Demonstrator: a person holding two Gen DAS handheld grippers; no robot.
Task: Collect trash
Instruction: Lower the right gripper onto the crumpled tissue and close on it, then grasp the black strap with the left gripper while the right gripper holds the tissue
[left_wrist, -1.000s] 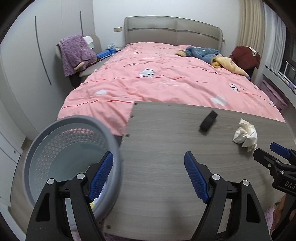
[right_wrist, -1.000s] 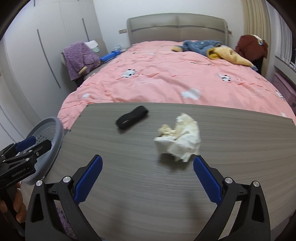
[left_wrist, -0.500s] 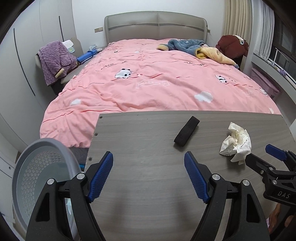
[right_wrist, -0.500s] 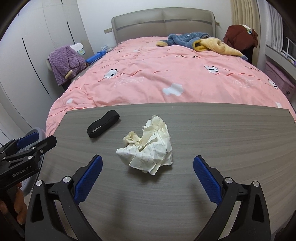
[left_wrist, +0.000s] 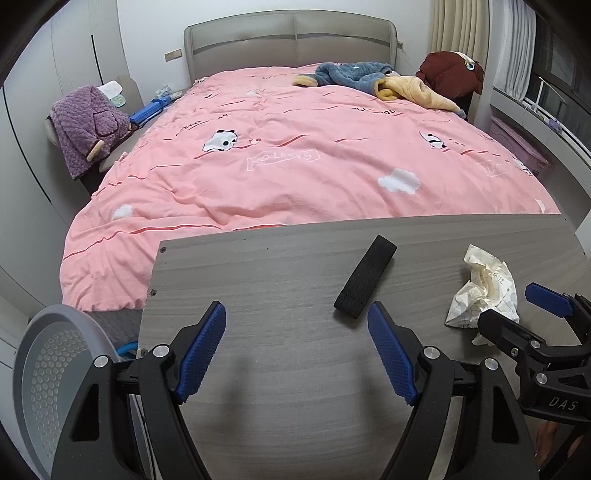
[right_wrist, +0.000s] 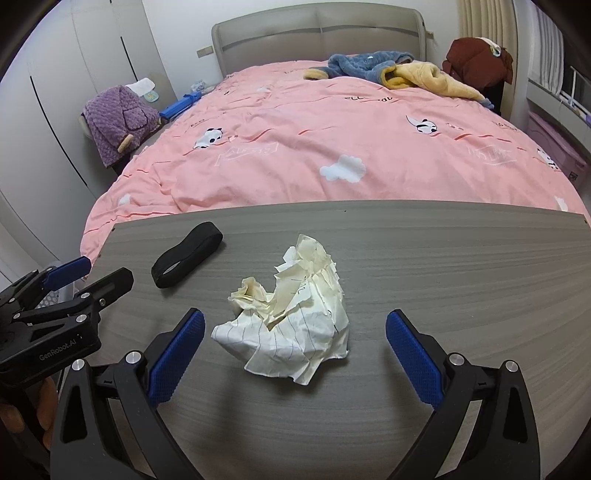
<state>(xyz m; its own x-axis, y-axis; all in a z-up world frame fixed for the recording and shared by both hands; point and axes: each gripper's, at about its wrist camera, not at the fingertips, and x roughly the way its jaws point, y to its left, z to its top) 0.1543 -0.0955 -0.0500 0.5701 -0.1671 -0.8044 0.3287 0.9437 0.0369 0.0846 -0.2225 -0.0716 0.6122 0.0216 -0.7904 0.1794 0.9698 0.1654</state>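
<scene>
A crumpled wad of lined white paper (right_wrist: 291, 317) lies on the grey wood table (right_wrist: 443, 266), between and just ahead of my open right gripper (right_wrist: 295, 347); it also shows in the left wrist view (left_wrist: 484, 291). A black elastic band (left_wrist: 365, 282) lies on the table just ahead of my open, empty left gripper (left_wrist: 297, 347); in the right wrist view the band (right_wrist: 186, 254) sits left of the paper. A grey perforated bin (left_wrist: 48, 373) stands off the table's left end, beside the left gripper.
A bed with a pink duvet (left_wrist: 314, 155) runs along the table's far edge. Blue and yellow clothes (left_wrist: 373, 79) lie near the headboard. A chair with a purple garment (left_wrist: 88, 125) stands left of the bed. The left gripper shows in the right wrist view (right_wrist: 70, 280).
My left gripper has swung right from over the bin to over the table, nearer the black band. My right gripper has moved forward, so the paper now lies between its fingers.
</scene>
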